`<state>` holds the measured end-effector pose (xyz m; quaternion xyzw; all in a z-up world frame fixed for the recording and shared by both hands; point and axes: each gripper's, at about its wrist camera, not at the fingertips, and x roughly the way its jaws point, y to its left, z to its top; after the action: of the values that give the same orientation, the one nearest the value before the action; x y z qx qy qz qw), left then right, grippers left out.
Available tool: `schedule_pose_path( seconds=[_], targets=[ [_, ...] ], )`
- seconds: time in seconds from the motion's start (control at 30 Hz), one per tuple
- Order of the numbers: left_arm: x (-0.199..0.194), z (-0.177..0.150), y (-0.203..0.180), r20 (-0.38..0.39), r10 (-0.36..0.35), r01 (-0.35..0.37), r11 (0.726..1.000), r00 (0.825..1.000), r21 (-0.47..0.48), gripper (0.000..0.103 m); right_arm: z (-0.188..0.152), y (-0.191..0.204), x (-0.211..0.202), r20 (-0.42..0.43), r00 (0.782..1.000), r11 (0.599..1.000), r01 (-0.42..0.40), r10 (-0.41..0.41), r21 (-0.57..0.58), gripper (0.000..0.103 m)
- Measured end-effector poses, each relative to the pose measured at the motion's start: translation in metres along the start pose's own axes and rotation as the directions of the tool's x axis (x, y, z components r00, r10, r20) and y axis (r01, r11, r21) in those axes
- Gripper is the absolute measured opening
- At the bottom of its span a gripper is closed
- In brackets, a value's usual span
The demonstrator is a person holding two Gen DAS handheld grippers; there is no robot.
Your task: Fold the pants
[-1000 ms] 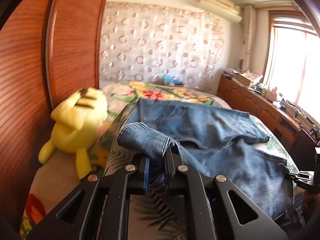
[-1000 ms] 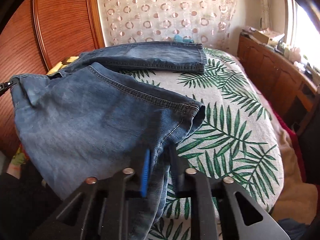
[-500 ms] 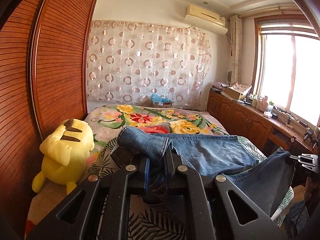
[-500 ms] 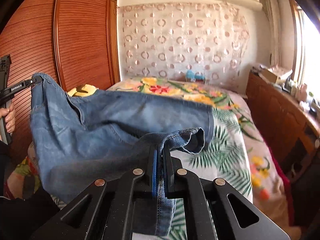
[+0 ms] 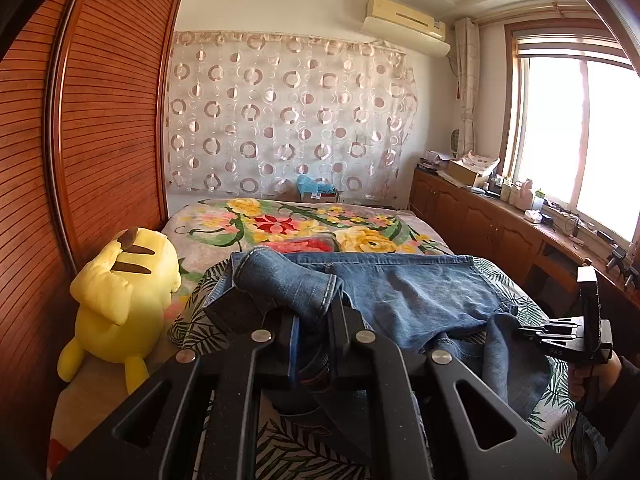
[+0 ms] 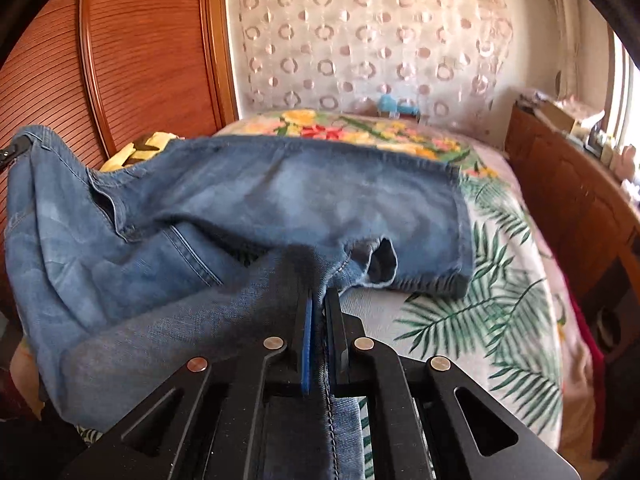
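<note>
Pants [image 5: 420, 292] are pinched at two places so I can carry one end over the other. My left tool [image 5: 314, 320] is clamped on a rolled denim edge close to the lens, and my right tool [image 6: 318, 300] is clamped tight on a seam that runs straight down between its fingers. Holding both points up keeps the near part of the cloth off the bed [image 6: 500, 300] — the far part lies flat across the palm-leaf cover, its edge toward the floral blanket [image 5: 280, 220].

From the left view the right tool shows at the right edge, gripped in my hand [image 5: 592, 376], with denim hanging from it. A yellow plush toy [image 5: 124, 300] sits on the left of the bed against the wooden wardrobe doors [image 5: 92, 140], clear of the cloth.

As for containers — an open cardboard box [image 5: 464, 170] sits on the far cabinet by the window; what it holds I cannot tell.
</note>
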<state>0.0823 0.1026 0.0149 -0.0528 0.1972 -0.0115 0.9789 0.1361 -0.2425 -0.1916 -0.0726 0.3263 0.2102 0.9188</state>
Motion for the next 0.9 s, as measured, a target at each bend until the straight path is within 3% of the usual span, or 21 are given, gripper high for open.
schedule_pose_path(
  seconds=[0.1,0.33,0.57,0.9],
  targets=[
    [0.003,0.003,-0.005,-0.002,-0.004,0.004,1.000,1.000,0.013,0.012,-0.004,-0.006,0.002,-0.005,1.000,0.999,-0.013,0.014,0.032,0.005],
    [0.007,0.008,-0.014,0.002,-0.016,0.016,1.000,1.000,0.019,0.012,-0.004,-0.029,-0.052,0.042,0.999,0.997,0.010,-0.013,0.074,0.043],
    [0.010,0.009,-0.019,0.003,-0.016,0.016,1.000,1.000,0.021,0.012,-0.051,-0.024,-0.087,0.012,1.000,0.998,0.018,-0.019,0.055,0.044],
    [0.015,0.014,-0.023,0.004,-0.004,0.004,1.000,1.000,0.028,0.012,-0.066,-0.018,-0.087,-0.043,0.999,0.997,-0.006,0.010,0.076,0.051]
  ],
)
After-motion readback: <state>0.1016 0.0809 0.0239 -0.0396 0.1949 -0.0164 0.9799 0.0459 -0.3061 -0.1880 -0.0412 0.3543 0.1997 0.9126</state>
